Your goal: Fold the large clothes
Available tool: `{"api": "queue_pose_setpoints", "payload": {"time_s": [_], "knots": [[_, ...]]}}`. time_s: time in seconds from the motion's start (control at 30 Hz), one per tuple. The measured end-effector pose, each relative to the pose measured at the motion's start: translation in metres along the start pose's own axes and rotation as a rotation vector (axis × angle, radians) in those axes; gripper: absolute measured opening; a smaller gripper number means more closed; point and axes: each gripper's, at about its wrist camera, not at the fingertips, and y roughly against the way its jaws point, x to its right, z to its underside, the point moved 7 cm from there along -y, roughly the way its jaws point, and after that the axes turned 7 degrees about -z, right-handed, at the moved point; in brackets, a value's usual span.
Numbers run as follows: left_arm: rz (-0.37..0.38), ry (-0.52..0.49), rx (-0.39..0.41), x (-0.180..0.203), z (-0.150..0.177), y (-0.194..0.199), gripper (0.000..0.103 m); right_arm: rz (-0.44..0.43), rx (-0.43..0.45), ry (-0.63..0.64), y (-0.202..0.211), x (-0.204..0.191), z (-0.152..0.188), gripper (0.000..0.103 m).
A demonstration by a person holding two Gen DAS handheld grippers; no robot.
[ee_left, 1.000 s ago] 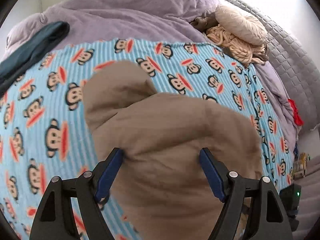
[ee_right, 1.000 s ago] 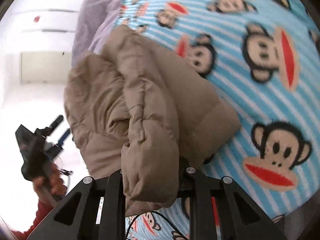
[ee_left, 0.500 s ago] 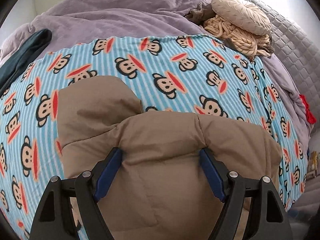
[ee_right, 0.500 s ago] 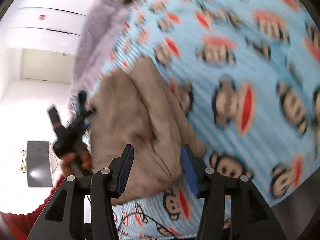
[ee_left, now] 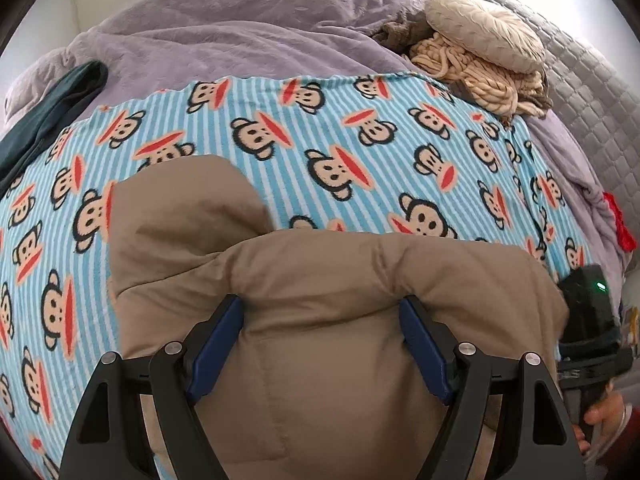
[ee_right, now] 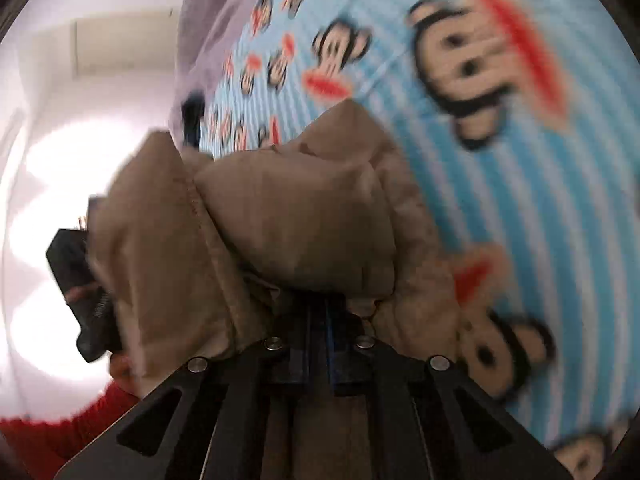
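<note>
**Tan coat on bed, right claw clamped, left claw spread**

Left claw (ee_left: 320, 344): jaws wide apart, blue pads (ee_left: 218, 344) on either side of a puffy fold of the coat (ee_left: 320, 272). Fabric bulges between them; can't tell if the pads actually press it. No pinch.

Right claw (ee_right: 320, 320): jaws nearly together, thin gap only, coat (ee_right: 288, 216) bunched right at the tips and draped over them. Looks clamped on the fabric. View is motion-blurred.

Coat: tan, quilted, lies on the blanket (ee_left: 360, 152) (blue stripes, monkey print) at the near edge of the bed. Left view: it fills 5 to 7 o'clock, one rounded lobe sticks up toward 10 o'clock. Right view: folded into thick layers at centre, blanket (ee_right: 540, 200) from 12 to 4 o'clock.

Others in left view:
- purple duvet (ee_left: 248, 28) beyond the blanket, 12 o'clock
- cream knit pile (ee_left: 480, 68) with round cushion on top, 1 o'clock
- dark green garment (ee_left: 44, 116) at 10 o'clock
- grey quilted cover (ee_left: 592, 96) at 2 o'clock
- red item (ee_left: 622, 224) at 3 o'clock, too small to identify
- right claw's body (ee_left: 588, 336) with green LED at 4 o'clock, hand on it

Right view: left claw's body (ee_right: 80, 280) at 9 o'clock, partly behind the coat.
</note>
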Motion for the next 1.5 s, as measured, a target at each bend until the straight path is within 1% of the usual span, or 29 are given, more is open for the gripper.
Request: {"api": "queue_pose_setpoints", "payload": {"time_s": [0.03,0.1,0.17,0.2,0.27,0.33,0.37,0.4,0.43,0.47,0.5,0.6,0.67,0.7,0.73,0.8,0.83,0.87,0.93,1.07,1.17,1.2,1.3,1.37,1.4,1.43,1.5], "knots": [[-0.015,-0.014,-0.002,0.004,0.000,-0.003,0.080,0.000,-0.014,-0.020,-0.006,0.008,-0.003,0.000],[-0.042,-0.037,-0.006,0.009,0.000,-0.006,0.080,-0.018,-0.007,-0.070,-0.005,0.014,-0.002,0.000],[-0.051,-0.050,-0.008,0.013,0.001,-0.006,0.080,0.016,0.014,-0.061,0.004,0.012,-0.001,0.000],[-0.051,-0.055,-0.009,0.014,0.001,-0.006,0.080,0.043,0.022,-0.053,0.010,0.009,0.003,0.004],[-0.050,-0.059,-0.010,0.013,0.002,-0.005,0.080,0.129,0.048,-0.034,0.029,0.003,0.012,0.005],[-0.046,-0.054,-0.014,0.012,0.002,-0.005,0.080,0.189,0.069,-0.008,0.046,-0.006,0.019,0.007],[-0.046,-0.053,-0.016,0.012,0.002,-0.005,0.080,0.221,0.085,0.014,0.057,-0.012,0.023,0.009],[-0.046,-0.054,-0.017,0.012,0.002,-0.006,0.080,0.246,0.097,0.032,0.067,-0.016,0.026,0.026],[-0.048,-0.056,-0.018,0.012,0.001,-0.006,0.080,0.276,0.110,0.048,0.076,-0.020,0.030,0.057],[-0.048,-0.058,-0.015,0.011,0.002,-0.006,0.080,0.306,0.129,0.068,0.086,-0.023,0.032,0.069],[-0.046,-0.056,-0.014,0.011,0.002,-0.006,0.080,0.309,0.138,0.079,0.093,-0.030,0.033,0.072],[-0.048,-0.058,-0.013,0.010,0.002,-0.005,0.080,0.253,0.152,0.106,0.111,-0.056,0.047,0.072],[-0.048,-0.058,-0.014,0.011,0.002,-0.005,0.080,0.238,0.136,0.147,0.109,-0.073,0.055,0.074],[-0.049,-0.058,-0.014,0.010,0.002,-0.005,0.080,0.255,0.123,0.172,0.101,-0.079,0.056,0.079],[-0.049,-0.059,-0.013,0.010,0.002,-0.004,0.080,0.302,0.111,0.199,0.094,-0.082,0.056,0.081],[-0.049,-0.057,-0.014,0.012,0.002,-0.004,0.080,0.430,0.073,0.250,0.079,-0.079,0.058,0.081],[-0.050,-0.058,-0.014,0.010,0.003,-0.004,0.080,0.516,0.050,0.261,0.071,-0.069,0.058,0.081],[-0.048,-0.057,-0.014,0.012,0.003,-0.004,0.080,0.553,0.040,0.256,0.066,-0.061,0.058,0.081],[-0.048,-0.058,-0.013,0.011,0.003,-0.003,0.080,0.577,0.035,0.230,0.066,-0.046,0.058,0.081],[-0.047,-0.054,-0.026,0.006,0.002,0.001,0.080,0.535,0.049,0.133,0.066,-0.029,0.055,0.081],[-0.032,-0.038,-0.039,0.001,0.001,0.013,0.080,0.535,0.052,0.138,0.073,-0.030,0.060,0.081],[-0.020,-0.029,-0.042,-0.001,0.002,0.020,0.080,0.538,0.053,0.145,0.073,-0.037,0.063,0.081],[0.024,0.002,-0.051,-0.011,0.005,0.037,0.080,0.545,0.052,0.168,0.074,-0.041,0.067,0.081],[0.026,0.016,-0.064,-0.020,0.011,0.047,0.080,0.540,0.055,0.173,0.074,-0.043,0.069,0.081],[0.023,0.025,-0.079,-0.027,0.016,0.050,0.085,0.538,0.055,0.172,0.069,-0.043,0.066,0.081],[0.025,0.039,-0.089,-0.035,0.020,0.054,0.103,0.533,0.054,0.172,0.070,-0.043,0.067,0.082],[0.028,0.076,-0.075,-0.047,0.028,0.063,0.103,0.527,0.054,0.169,0.062,-0.042,0.061,0.083]]}}
